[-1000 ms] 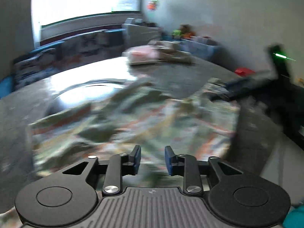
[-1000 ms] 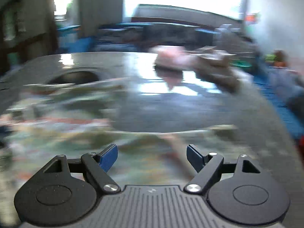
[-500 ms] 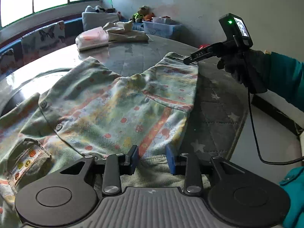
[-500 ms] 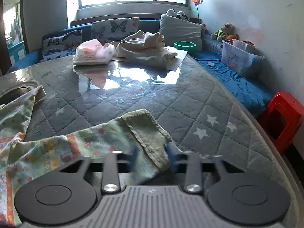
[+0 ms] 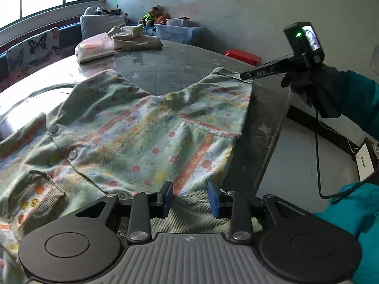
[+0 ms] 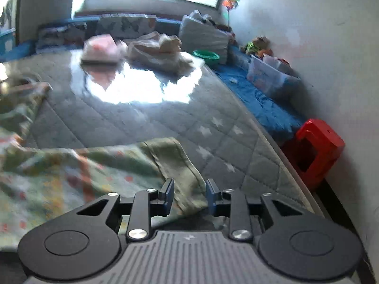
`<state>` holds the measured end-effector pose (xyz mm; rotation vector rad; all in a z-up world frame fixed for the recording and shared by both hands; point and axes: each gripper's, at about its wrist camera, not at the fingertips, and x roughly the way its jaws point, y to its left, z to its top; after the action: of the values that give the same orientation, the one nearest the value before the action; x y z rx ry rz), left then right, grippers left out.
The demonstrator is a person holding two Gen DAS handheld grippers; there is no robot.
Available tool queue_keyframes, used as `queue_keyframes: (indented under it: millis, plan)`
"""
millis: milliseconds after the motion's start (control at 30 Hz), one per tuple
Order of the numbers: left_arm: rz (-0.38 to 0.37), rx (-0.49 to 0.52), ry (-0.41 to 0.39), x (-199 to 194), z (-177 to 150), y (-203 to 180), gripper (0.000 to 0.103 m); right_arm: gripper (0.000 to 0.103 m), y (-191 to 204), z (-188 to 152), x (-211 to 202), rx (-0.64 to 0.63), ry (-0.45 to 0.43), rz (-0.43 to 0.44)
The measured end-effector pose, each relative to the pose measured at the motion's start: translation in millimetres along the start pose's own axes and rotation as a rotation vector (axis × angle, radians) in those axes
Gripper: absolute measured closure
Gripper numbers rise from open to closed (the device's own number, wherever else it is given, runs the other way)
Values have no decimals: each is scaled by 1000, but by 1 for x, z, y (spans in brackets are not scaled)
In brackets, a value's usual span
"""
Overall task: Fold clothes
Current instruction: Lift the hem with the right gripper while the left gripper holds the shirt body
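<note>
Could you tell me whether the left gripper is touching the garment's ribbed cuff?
Touching: the left wrist view shows the left gripper with the ribbed cuff between its fingers.

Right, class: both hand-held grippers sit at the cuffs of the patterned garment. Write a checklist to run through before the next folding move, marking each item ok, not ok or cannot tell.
1. Left hand-held gripper has the ribbed cuff between its fingers: ok.
2. Its jaws are pinched firmly on that cuff: cannot tell, a gap shows.
3. Right hand-held gripper has the other leg's cuff between its fingers: ok.
4. Patterned garment lies flat: not ok, it is wrinkled.
5. Table beyond the garment is bare for folding: ok.
6. Beige pile and pink packet lie apart from the garment: ok.
</note>
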<state>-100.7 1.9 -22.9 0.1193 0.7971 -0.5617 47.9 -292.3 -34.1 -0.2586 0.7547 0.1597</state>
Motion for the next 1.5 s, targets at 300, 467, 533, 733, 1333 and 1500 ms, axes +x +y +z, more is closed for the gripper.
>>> queue_keyframes:
  millis: [300,467,533,733,1333,1500]
  plan:
    - [67,-62,-45,-13,12,20,56,59,74,24,-10,-138,-8,376]
    - [78,-98,-5,-8,4,31,56,59,112,37,-15,-211,-10,570]
    - [98,-109,-13,-11,5,39,53,57,115,42,-10,-219,3,579]
    - [186,-152,-58,-24,18,69,46,46,118,63,2,-210,25,605]
    - [261,-269,-17,13,36,148,36,36,113,147,127,166,175,754]
    - [245,-276,-1,21,35,154,35,40,113,152,145,224,203,861]
